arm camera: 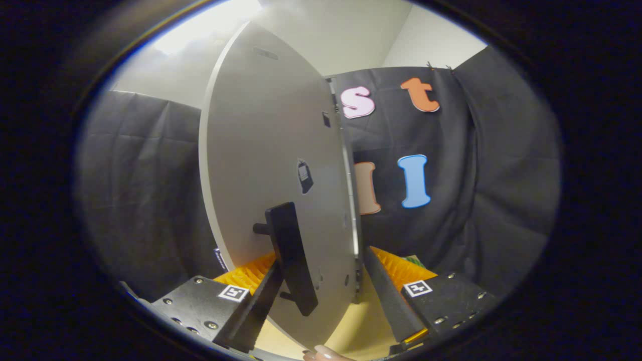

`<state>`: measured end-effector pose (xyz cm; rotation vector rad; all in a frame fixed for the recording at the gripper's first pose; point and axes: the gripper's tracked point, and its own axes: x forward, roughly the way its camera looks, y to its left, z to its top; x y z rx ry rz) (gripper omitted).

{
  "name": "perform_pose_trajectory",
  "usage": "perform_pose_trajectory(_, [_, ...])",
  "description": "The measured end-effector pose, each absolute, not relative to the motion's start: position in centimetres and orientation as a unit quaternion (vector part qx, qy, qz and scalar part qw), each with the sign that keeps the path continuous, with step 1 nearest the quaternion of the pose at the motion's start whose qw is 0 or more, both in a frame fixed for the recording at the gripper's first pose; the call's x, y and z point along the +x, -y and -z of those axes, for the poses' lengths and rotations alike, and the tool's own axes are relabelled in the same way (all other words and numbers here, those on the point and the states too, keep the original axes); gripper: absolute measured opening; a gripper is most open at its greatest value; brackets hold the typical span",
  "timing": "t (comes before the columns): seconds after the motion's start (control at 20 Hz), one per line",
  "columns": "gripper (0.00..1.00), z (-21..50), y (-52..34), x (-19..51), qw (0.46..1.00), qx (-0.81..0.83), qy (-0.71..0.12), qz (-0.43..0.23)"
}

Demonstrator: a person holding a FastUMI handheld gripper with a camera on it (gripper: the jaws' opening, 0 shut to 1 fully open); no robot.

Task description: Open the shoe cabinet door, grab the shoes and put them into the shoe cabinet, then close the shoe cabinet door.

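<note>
Door handle sits between wide-spread fingers — unclamped, so a sideways pull could slip off — or swing the panel into them.

- The bench is light yellow wood.
- The shoe cabinet door stands up on it, big and grey.
- A fingertip rests at the bench's near edge.

A fisheye camera rides on the gripper and looks forward along its two spread fingers. It sits very close to the cabinet door, seen nearly edge-on between them, and faces the booth's black cloth wall beyond.
</note>
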<state>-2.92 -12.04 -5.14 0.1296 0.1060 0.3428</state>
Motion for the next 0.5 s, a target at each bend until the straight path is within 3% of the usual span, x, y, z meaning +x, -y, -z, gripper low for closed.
perform_pose_trajectory(0.5, [0.96,5.3,-1.8,0.6,0.992,0.054,-0.021,-0.111])
